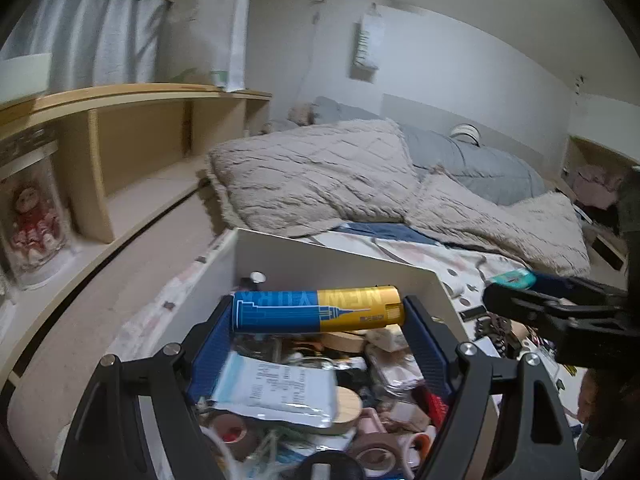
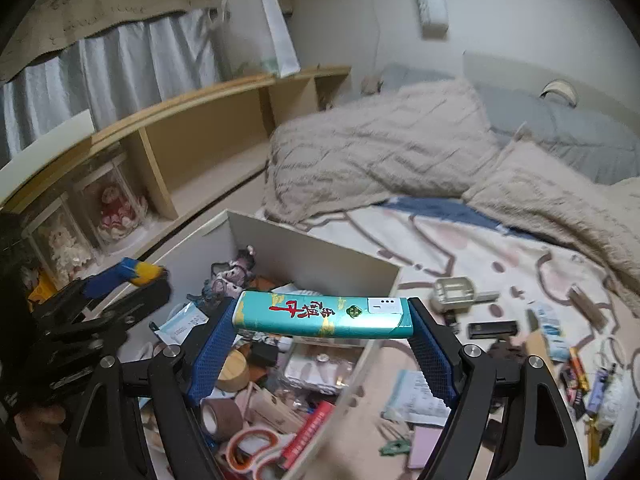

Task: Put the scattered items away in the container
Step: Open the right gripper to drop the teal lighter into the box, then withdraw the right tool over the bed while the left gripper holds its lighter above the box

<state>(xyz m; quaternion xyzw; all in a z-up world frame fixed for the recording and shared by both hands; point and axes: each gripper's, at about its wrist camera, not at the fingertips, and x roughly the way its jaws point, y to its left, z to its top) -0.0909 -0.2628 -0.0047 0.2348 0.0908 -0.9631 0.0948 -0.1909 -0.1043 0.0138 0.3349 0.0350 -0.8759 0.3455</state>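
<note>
The left gripper (image 1: 318,312) is clamped end to end on a blue-and-yellow lighter (image 1: 316,310), held crosswise between the blue pads right over the white box (image 1: 332,258), whose far wall rises just beyond the fingertips. Below the lighter the box is crammed: a silver foil packet (image 1: 276,396), rolls of tape (image 1: 376,454) and a jumble too tangled and blurred to name. The right gripper (image 2: 322,318) grips a teal lighter (image 2: 322,317) the same way, pad to pad across its length, hanging over the box's near right edge with that transparent wall passing under it. Beneath its fingers sit a brown tape roll (image 2: 220,416), pink-handled scissors (image 2: 252,448) and a small figurine (image 2: 234,270) at the far corner. To this gripper's right, loose bits still lie on the patterned bedsheet (image 2: 460,248): a clear plastic piece (image 2: 454,294), a flat black item (image 2: 492,329), a paper slip (image 2: 416,398), and a cluster at the frame's edge, smeared by the lens and unreadable. Each gripper appears in the other's view only as a dark, partly cropped shape.
</note>
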